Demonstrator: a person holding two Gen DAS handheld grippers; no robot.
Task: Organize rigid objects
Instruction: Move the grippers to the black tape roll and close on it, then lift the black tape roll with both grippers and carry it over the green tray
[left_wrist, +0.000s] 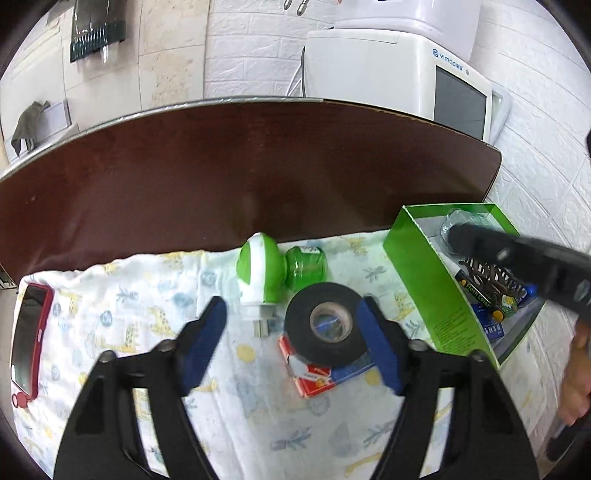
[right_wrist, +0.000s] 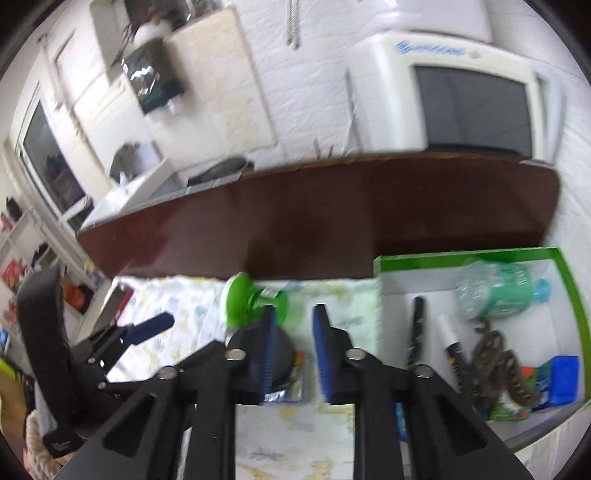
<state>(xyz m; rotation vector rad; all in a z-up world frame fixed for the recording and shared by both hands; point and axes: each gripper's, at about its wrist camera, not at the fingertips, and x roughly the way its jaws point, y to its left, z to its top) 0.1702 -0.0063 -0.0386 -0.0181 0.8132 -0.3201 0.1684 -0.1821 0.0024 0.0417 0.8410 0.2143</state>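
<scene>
- Right wrist view all motion-smeared, tape roll (right_wrist: 284, 356) mostly hidden behind a finger.
- Phone (left_wrist: 29, 339) clipped at lower left edge.
- Small box (left_wrist: 314, 373) half buried under tape.

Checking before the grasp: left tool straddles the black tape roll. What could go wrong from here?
1. The tape roll rests partly on a small red box; closing the left tool may tip it or drag the box.
2. The roll sits against one finger, far from the other, so it may get shoved into the green plug-in.
3. The right tool hangs over the green box; a drop-off there could collide.
</scene>
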